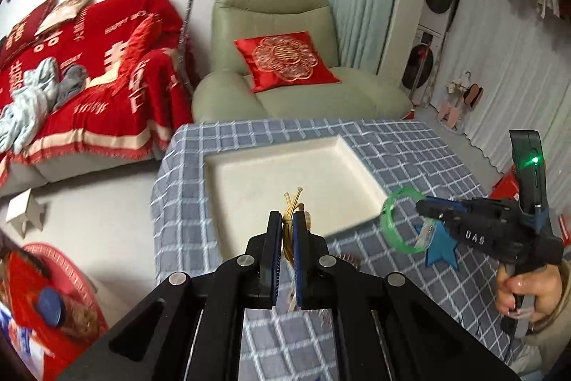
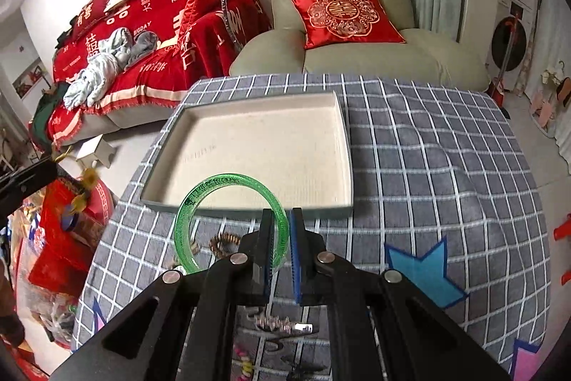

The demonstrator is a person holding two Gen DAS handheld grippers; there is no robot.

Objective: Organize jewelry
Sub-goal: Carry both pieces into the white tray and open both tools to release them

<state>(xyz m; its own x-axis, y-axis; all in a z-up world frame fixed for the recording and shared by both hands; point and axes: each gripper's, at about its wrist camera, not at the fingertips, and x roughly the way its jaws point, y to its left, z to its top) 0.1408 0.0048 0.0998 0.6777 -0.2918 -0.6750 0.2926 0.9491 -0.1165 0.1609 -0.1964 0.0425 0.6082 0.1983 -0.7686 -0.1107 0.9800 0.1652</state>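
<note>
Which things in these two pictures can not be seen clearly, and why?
- Gold piece in the left claw, left wrist view: mostly hidden between the pads, kind unclear.
- Small jewelry on the checked cloth, right wrist view: covered by the right claw, which holds the green bangle.
- Red basket: blurred, cut off.

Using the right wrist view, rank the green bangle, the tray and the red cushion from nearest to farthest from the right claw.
1. Green bangle: clamped in the right claw.
2. Tray: on the checked cloth just beyond.
3. Red cushion: on the armchair, behind the table.
</note>
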